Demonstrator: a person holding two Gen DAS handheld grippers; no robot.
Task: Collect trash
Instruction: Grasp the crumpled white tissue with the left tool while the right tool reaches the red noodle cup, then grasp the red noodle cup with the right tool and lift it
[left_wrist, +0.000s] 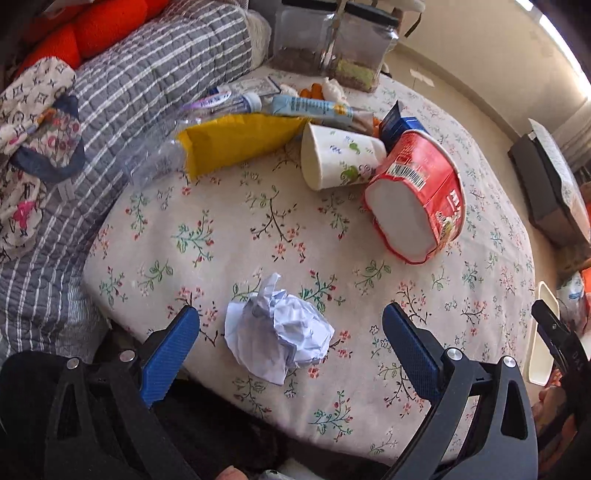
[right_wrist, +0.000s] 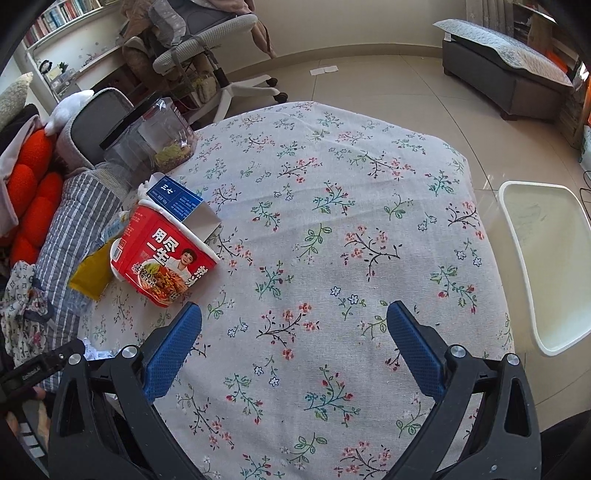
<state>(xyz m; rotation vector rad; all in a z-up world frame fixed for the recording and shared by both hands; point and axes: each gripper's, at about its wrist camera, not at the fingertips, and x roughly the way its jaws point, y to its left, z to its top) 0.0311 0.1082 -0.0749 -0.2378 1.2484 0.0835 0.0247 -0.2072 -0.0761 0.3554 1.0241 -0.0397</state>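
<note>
Round table under a cream flowered cloth (left_wrist: 258, 236), with a grey striped quilt (left_wrist: 155, 70) bunched along its left edge and pale tiled floor (right_wrist: 369, 77) beyond the far side. A grey office chair (right_wrist: 207, 40) stands out on that floor, a dark bench (right_wrist: 506, 77) sits further right, and a white bin (right_wrist: 546, 258) waits just off the table's right edge.

The crumpled paper ball (left_wrist: 277, 332) lies on the cloth near the table's front edge, sitting between the left gripper (left_wrist: 291, 325) fingers without touching either; jaws spread wide, holding nothing. It's a lumpy wad, no real long axis, one twisted peak poking toward the table's middle.

Behind it: yellow bag (left_wrist: 236, 144), tipped paper cup (left_wrist: 340, 158), red noodle tub (left_wrist: 417, 199) on its side.

The right gripper (right_wrist: 293, 325) is wide open too, empty, over bare cloth.
</note>
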